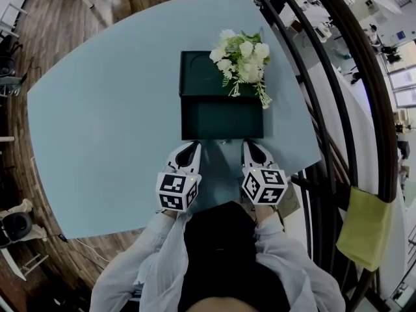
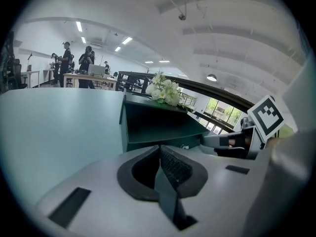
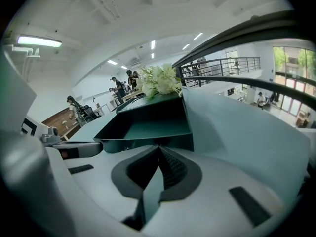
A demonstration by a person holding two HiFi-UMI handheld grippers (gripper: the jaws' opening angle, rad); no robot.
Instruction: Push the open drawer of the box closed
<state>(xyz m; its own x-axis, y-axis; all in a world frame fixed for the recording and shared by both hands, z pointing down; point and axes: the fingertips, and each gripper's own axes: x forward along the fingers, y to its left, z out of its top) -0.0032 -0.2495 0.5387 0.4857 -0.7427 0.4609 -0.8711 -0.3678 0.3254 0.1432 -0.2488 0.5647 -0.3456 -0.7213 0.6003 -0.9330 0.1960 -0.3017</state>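
A dark green box (image 1: 203,73) stands on the pale blue table (image 1: 97,122), its drawer (image 1: 222,117) pulled out toward me and empty. White flowers (image 1: 242,60) lie on the box top. My left gripper (image 1: 195,144) is shut, its tips just before the drawer's front left corner. My right gripper (image 1: 249,143) is shut too, its tips at the drawer's front right. In the left gripper view the drawer (image 2: 158,125) fills the middle beyond the jaws' tips (image 2: 159,147). The right gripper view shows the drawer (image 3: 148,127) right ahead of the closed tips (image 3: 159,147).
A curved black railing (image 1: 338,103) runs past the table's right edge, with a yellow-green cloth (image 1: 366,226) hung on it. Wooden floor (image 1: 45,18) surrounds the table. People (image 2: 74,63) stand at desks far behind in the left gripper view.
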